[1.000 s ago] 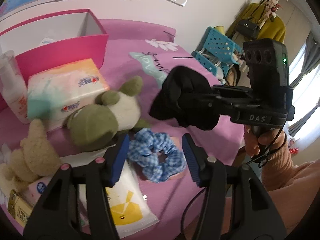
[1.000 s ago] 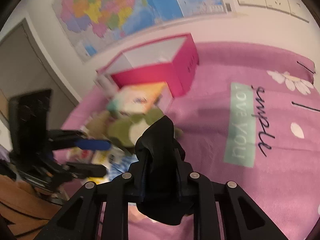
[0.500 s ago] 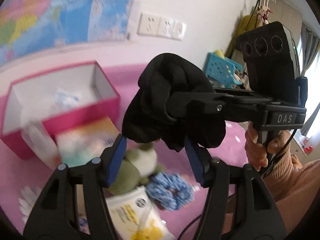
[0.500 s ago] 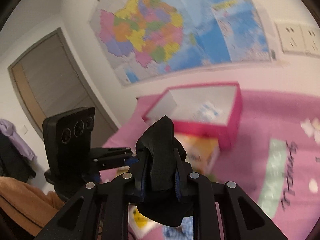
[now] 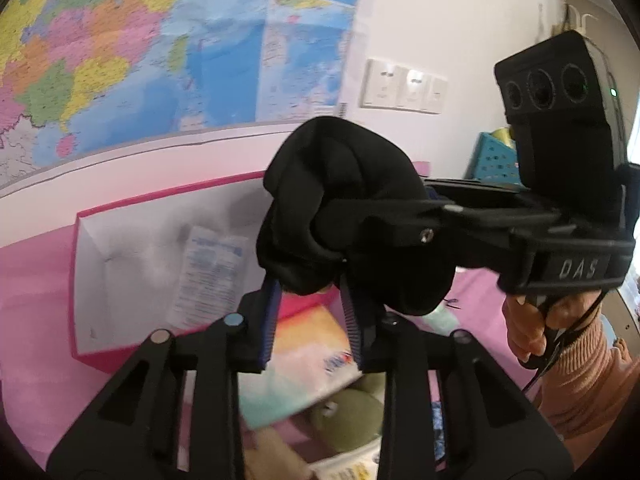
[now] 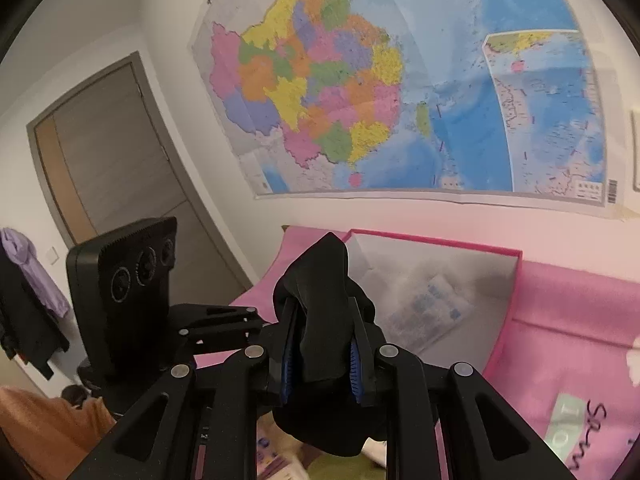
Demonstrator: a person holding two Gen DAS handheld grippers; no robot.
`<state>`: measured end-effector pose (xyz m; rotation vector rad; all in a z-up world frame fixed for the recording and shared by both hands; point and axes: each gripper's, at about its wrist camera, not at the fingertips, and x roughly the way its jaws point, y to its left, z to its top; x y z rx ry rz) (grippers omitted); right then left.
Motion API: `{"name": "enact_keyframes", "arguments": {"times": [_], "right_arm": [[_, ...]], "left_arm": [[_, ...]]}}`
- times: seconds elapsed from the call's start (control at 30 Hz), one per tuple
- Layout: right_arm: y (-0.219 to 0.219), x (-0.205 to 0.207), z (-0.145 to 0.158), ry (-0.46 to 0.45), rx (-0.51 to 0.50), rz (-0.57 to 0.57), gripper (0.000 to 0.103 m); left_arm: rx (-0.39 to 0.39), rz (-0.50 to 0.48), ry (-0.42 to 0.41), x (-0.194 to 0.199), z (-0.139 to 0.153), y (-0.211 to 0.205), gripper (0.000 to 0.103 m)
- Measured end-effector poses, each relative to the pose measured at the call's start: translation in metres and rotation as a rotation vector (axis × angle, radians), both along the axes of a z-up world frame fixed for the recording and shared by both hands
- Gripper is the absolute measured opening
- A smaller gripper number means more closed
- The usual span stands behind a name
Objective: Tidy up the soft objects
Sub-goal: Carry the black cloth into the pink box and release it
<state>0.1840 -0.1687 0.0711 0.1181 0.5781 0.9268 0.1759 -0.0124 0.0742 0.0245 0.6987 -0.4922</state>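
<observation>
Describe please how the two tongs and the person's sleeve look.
Both tongs, left and right, are black with blue ribbed pads and silver rivets. The right one bears white "DAS" lettering, a three-lens camera block and a black cable. The sleeve is peach ribbed knit.

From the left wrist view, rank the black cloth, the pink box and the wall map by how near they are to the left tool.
1. Black cloth: right at the left tool tips, its lower edge between them; the jaws have just been closing.
2. Pink box: beyond the tips, left of centre on the pink sheet.
3. Wall map: farthest, on the wall behind the box.
</observation>
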Motion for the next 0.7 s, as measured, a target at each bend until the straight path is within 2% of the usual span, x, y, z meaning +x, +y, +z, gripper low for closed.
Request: {"name": "enact_keyframes", "arguments": {"times": [0.13, 0.3, 0.4, 0.53, 0.7], "right_arm": [[0.015, 0.027, -0.004, -0.017, -0.053, -0.037, 0.021], [0.026, 0.063, -0.018, 0.049, -0.057, -0.049, 0.022], [0.032, 0.078, -0.029, 0.075, -0.085, -0.068, 0.025], [0.037, 0.097, -0.046, 0.112, -0.143, -0.136, 0.041], [0.027, 0.101, -0.054, 0.113, -0.199, -0.245, 0.045]], "left_arm": [[0.066, 0.065, 0.024, 0.027, -0.005, 0.002, 0.029], [0.121, 0.106, 0.076, 0.054, -0.017, 0.002, 0.028], [0.144, 0.127, 0.102, 0.065, -0.024, 0.002, 0.028], [0.184, 0.169, 0.109, 0.072, -0.028, 0.003, 0.028], [0.191, 0.182, 0.081, 0.057, -0.027, 0.009, 0.032]]}}
